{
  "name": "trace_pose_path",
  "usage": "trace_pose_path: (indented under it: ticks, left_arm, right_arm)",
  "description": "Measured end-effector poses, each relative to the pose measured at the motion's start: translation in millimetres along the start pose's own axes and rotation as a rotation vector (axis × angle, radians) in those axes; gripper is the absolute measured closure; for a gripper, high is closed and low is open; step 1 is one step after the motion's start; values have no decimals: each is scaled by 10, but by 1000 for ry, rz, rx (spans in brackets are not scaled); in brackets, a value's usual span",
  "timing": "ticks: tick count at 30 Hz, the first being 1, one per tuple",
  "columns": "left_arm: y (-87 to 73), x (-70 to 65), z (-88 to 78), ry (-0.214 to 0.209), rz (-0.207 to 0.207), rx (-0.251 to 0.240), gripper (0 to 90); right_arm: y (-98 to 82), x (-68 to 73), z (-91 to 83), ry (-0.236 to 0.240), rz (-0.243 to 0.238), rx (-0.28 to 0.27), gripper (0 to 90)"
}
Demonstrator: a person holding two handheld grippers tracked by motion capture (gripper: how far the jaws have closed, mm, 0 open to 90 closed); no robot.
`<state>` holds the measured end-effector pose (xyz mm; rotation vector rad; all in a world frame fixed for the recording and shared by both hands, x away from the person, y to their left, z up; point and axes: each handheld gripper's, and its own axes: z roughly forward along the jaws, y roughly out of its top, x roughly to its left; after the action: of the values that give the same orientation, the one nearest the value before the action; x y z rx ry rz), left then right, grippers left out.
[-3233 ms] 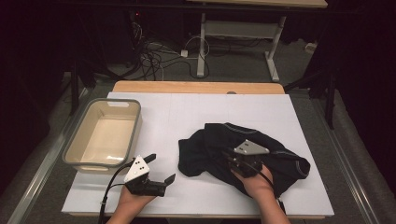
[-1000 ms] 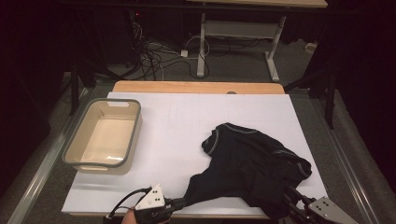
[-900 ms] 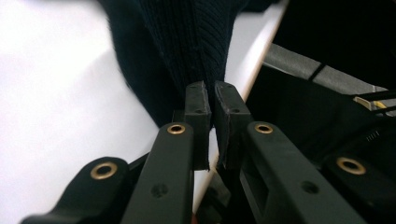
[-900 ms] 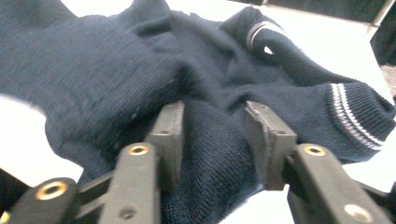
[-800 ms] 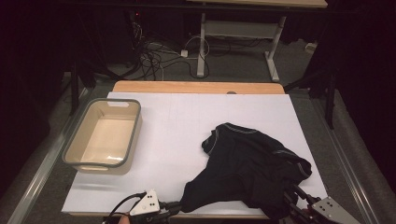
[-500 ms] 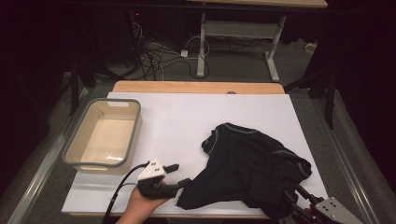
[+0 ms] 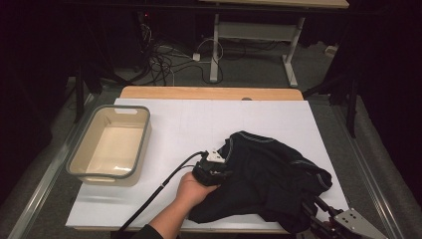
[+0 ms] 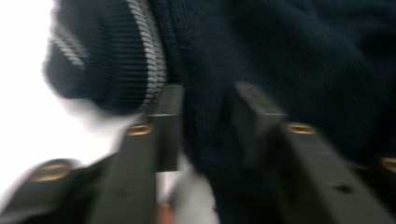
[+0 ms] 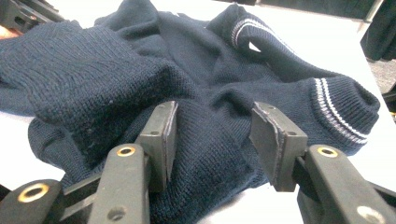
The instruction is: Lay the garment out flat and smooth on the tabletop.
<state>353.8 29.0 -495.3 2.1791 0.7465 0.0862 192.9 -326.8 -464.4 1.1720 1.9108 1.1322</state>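
Navy sweater (image 7: 271,181) bunched between both tongs, left tongs (image 8: 205,121) closing on a fold, right tongs (image 9: 212,140) pinching another.

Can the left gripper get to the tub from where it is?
Probably yes. The left gripper sits at the sweater's near edge, and bare white table lies between it and the tub, though knit is between its jaws.

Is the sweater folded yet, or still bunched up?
Still bunched: the sweater lies in a rumpled heap on the white table, with one striped cuff sticking out.
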Motion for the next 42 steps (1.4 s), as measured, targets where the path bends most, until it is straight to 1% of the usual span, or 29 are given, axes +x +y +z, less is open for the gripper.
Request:
trace_pose_path:
  ticks: [1,2,3,5,6,7,9,10,11,12,15,18,19,20,23,24,26,28,29,31,32,33,34,35,37,38,40,41,42]
  left_arm:
    - [-16,-38,-16,2,25,6,791]
    - [-45,-71,-50,8,42,-3,805]
    - [-85,-94,-111,14,50,-25,811]
    - [-196,-103,-278,20,53,-70,816]
    - [-334,-89,-462,29,41,-99,816]
    - [-334,-89,-462,29,41,-99,816]
    - [-484,-80,-633,46,45,-110,816]
    - [-643,-68,-778,50,32,-123,816]
    - [-720,-64,-840,55,28,-126,816]
    - [-720,-64,-840,55,28,-126,815]
    - [-927,-71,-991,67,19,-134,814]
    - [-1114,-101,-1132,65,3,-165,815]
    - [-1172,-112,-1204,70,5,-163,815]
    - [-1172,-112,-1204,70,5,-163,815]
    - [-1204,-110,-1285,88,21,-162,815]
    - [-1218,-103,-1288,84,22,-158,815]
    - [-1244,-93,-1270,60,28,-139,814]
    - [-1260,-95,-1238,40,28,-127,813]
    - [-1260,-95,-1238,40,28,-127,812]
    - [-1257,-103,-1233,39,28,-135,809]
    - [-1249,-98,-1235,36,15,-143,764]
    - [-1249,-98,-1235,36,15,-143,728]
    - [-1245,-92,-1236,38,8,-147,728]
    - [-1245,-88,-1237,40,-1,-156,704]
    - [-1239,-75,-1238,48,-20,-177,612]
    - [-1228,-61,-1227,53,-38,-195,516]
    - [-1217,-57,-1218,58,-46,-203,419]
    - [-1178,-52,-1195,52,-35,-230,368]
    - [-1154,-55,-1184,58,-27,-251,333]
  right_arm:
    - [-2,-1,5,1,1,1,529]
    - [-3,-3,7,2,0,1,529]
    - [-2,-4,7,1,-1,1,529]
    - [0,0,2,-1,-3,0,529]
    - [0,5,-1,-3,-5,-1,529]
    - [0,5,-1,-3,-5,-1,529]
    - [5,10,8,-4,-8,-2,529]
    - [6,14,9,-3,-7,0,529]
    - [7,17,10,-3,-7,1,529]
    - [7,17,10,-3,-7,1,529]
    - [11,24,10,-2,-8,0,529]
    - [10,33,14,-5,-6,2,521]
    - [7,36,17,-5,-10,5,516]
    - [7,36,17,-5,-10,5,516]
    - [24,18,23,-10,-5,0,509]
    - [30,12,27,-9,0,0,509]
    - [39,-12,36,-18,7,1,508]
    - [43,-61,25,-41,18,-1,508]
    - [43,-61,25,-41,18,-1,508]
    - [45,-79,6,-57,21,-5,508]
    - [49,-96,-15,-61,26,-8,523]
    - [56,-107,-28,-60,28,-8,526]
    - [56,-107,-28,-60,28,-8,526]
    - [62,-123,-36,-72,25,-13,526]
    - [60,-176,-35,-82,37,-11,518]
    - [52,-261,6,-92,61,2,477]
    - [65,-366,88,-88,92,19,382]
    - [80,-420,141,-91,101,32,321]
    - [98,-469,194,-95,115,47,274]
